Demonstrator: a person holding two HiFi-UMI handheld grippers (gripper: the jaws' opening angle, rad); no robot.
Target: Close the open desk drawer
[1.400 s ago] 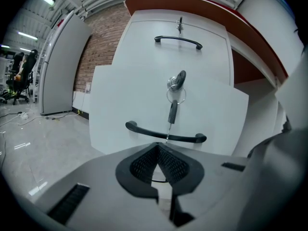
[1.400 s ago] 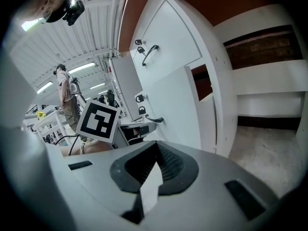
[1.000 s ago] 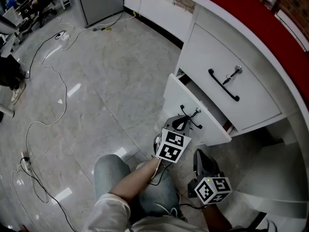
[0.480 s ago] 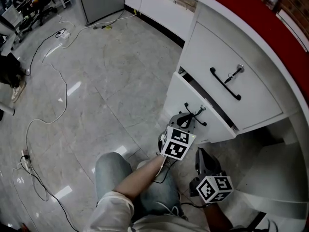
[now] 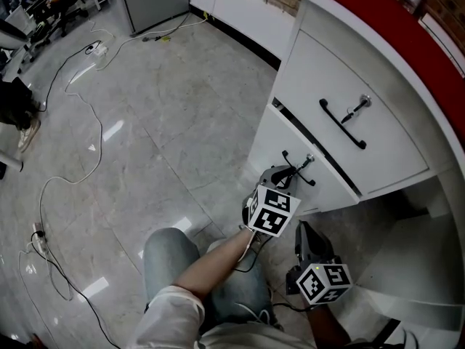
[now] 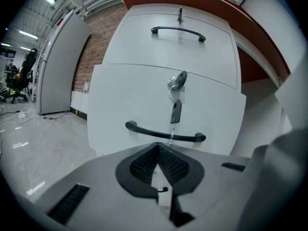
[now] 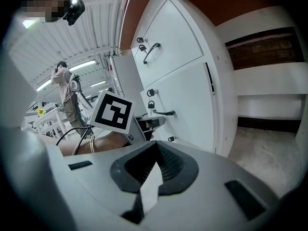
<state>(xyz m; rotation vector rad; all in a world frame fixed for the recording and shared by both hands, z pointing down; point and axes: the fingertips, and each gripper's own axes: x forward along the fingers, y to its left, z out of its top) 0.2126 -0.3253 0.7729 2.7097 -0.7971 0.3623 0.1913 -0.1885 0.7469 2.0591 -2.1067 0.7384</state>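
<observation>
Drawer (image 6: pixel 125 97) to be shut is the lower one, standing just ahead of the left gripper (image 6: pixel 158 147). Its black handle (image 6: pixel 166 135) crosses right above the tips, and a key (image 6: pixel 176 112) hangs higher up. We read those jaws as clenched together with nothing between them. The tips are close to the panel or touching it; which, we cannot tell. The right gripper (image 7: pixel 156 146), behind and off to the side, is likewise pinched together on nothing. We judge the pushing step close to done, since the front looks nearly flush beneath the upper drawer (image 6: pixel 168 47). Next calls for a short, straight push ahead of the left tips, under the handle, until the front seats
</observation>
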